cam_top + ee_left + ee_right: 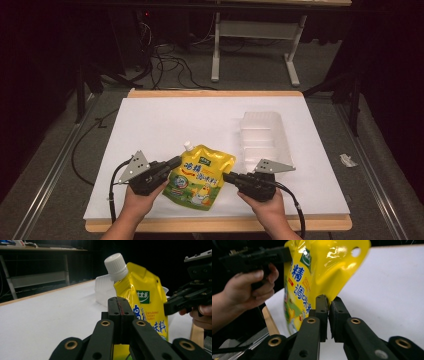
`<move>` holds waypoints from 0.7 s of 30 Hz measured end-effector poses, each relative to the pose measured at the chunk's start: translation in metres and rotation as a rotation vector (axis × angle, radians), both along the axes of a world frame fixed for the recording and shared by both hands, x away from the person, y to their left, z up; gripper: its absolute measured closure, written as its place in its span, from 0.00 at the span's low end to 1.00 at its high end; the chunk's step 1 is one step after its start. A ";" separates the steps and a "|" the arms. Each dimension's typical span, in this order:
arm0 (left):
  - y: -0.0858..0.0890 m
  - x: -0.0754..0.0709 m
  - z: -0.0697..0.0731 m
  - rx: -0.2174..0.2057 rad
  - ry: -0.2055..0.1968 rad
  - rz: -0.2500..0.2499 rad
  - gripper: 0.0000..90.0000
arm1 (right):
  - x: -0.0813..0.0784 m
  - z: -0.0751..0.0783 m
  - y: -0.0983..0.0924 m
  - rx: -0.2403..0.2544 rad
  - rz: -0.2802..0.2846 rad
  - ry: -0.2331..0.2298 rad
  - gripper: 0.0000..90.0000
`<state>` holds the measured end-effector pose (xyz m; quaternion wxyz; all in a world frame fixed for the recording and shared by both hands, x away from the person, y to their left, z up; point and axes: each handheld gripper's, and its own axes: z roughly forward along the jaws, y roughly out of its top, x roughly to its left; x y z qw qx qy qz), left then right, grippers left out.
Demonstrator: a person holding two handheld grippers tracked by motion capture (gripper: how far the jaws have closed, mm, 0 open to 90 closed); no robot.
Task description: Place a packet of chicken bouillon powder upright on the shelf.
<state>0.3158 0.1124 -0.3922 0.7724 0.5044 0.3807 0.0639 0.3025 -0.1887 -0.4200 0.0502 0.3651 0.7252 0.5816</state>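
The yellow pouch (200,175) is glossy, crinkled plastic film with a ribbed white plastic cap (116,266). The tray (262,137) to its right looks translucent plastic. The table (165,120) has a matt white top and wooden edging.

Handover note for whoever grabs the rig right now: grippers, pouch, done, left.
Left gripper: shut on the yellow pouch, pinching its left edge below the white cap.
Right gripper: jaws almost together on the pouch's right edge; a thin gap shows in the right gripper view, so the grip is not certain.
Pouch: held between both grippers above the near part of the white table, cap end away from the person.
Clear plastic tray: far right on the table, nothing in it.
Done: pouch gripped.
Left: probably moving it to the tray.
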 end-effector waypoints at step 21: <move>-0.020 0.008 -0.014 0.096 -0.043 0.032 1.00 | 0.002 0.024 -0.012 -0.082 -0.076 -0.171 1.00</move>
